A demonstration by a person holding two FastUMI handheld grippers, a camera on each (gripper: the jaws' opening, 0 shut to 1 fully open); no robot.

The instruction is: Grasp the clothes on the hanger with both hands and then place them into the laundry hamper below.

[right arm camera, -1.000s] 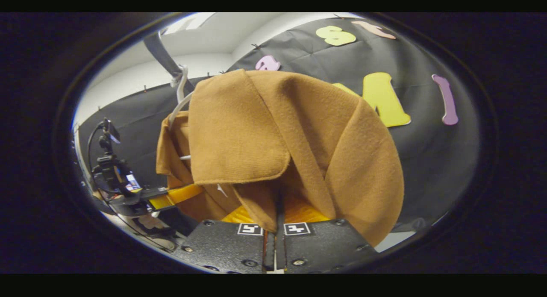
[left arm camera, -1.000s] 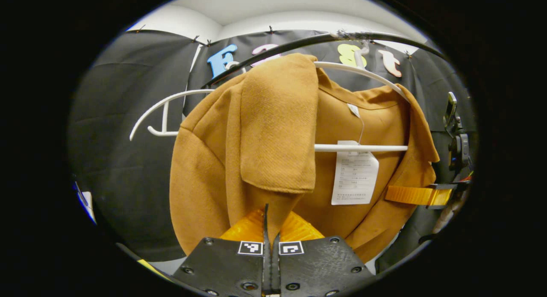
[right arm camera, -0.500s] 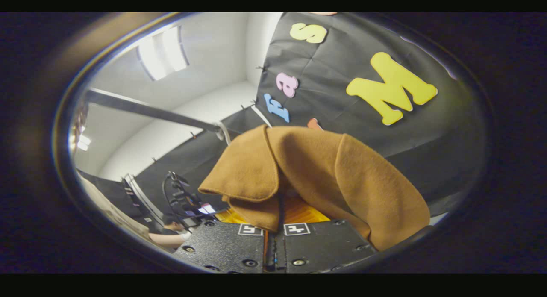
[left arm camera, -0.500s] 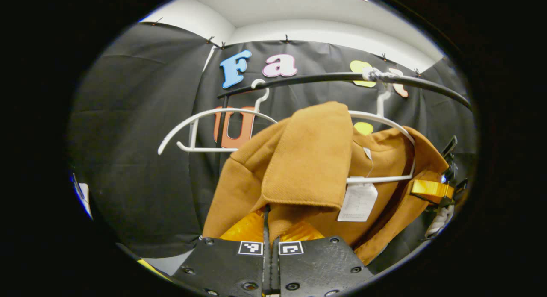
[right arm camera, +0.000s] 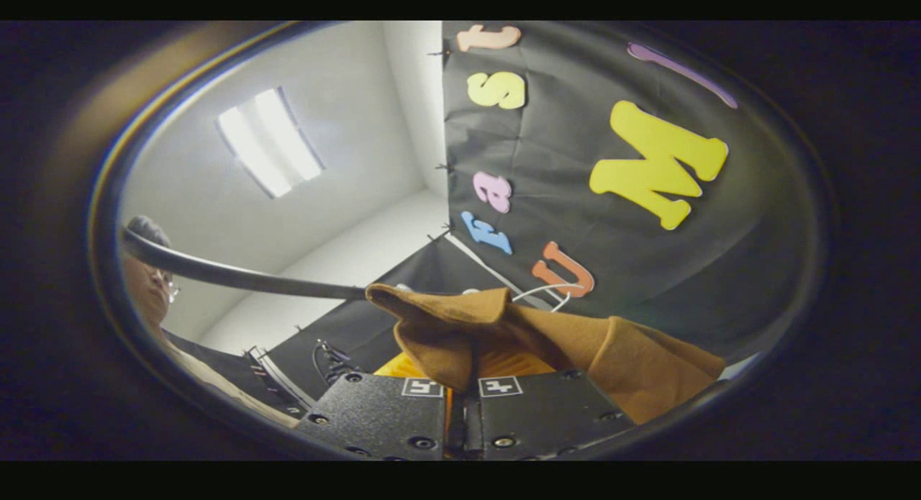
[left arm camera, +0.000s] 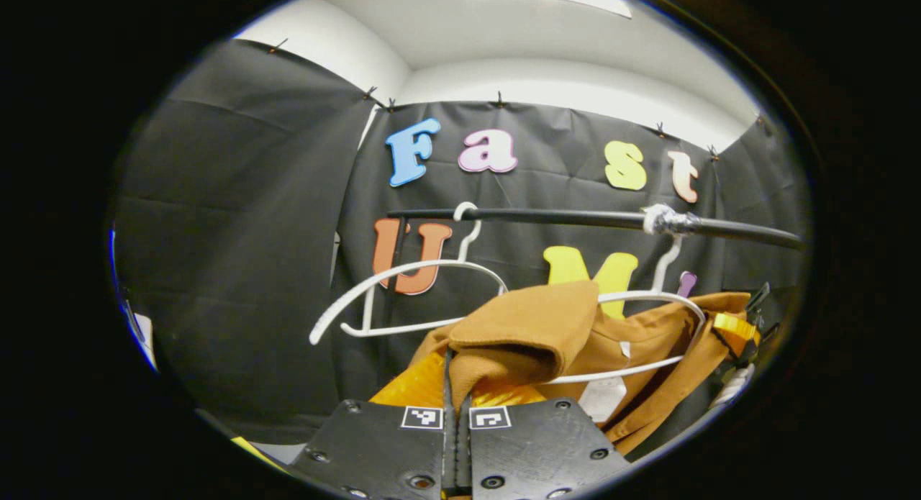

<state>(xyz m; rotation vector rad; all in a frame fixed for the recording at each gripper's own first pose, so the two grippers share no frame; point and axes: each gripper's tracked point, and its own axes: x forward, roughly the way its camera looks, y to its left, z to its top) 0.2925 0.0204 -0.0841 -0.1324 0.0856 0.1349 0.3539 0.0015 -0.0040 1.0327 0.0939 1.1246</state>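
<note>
The left gripper (left arm camera: 455, 406) is pinching a fold of the brown garment (left arm camera: 532, 331) between its closed fingers. The garment is draping over a white hanger (left arm camera: 651, 298) hooked on the black rail (left arm camera: 561, 216) — a second, bare white hanger (left arm camera: 403, 273) is hanging beside it. At the far edge, the other gripper's orange finger (left arm camera: 735, 327) is touching the cloth.

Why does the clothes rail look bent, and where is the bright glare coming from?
Left gripper view: the fisheye lens bows the straight rail and hangers; the brown garment stays sharp and evenly lit. Right gripper view: a ceiling light panel blows out white, the rail curves, and the edges go soft.
</note>
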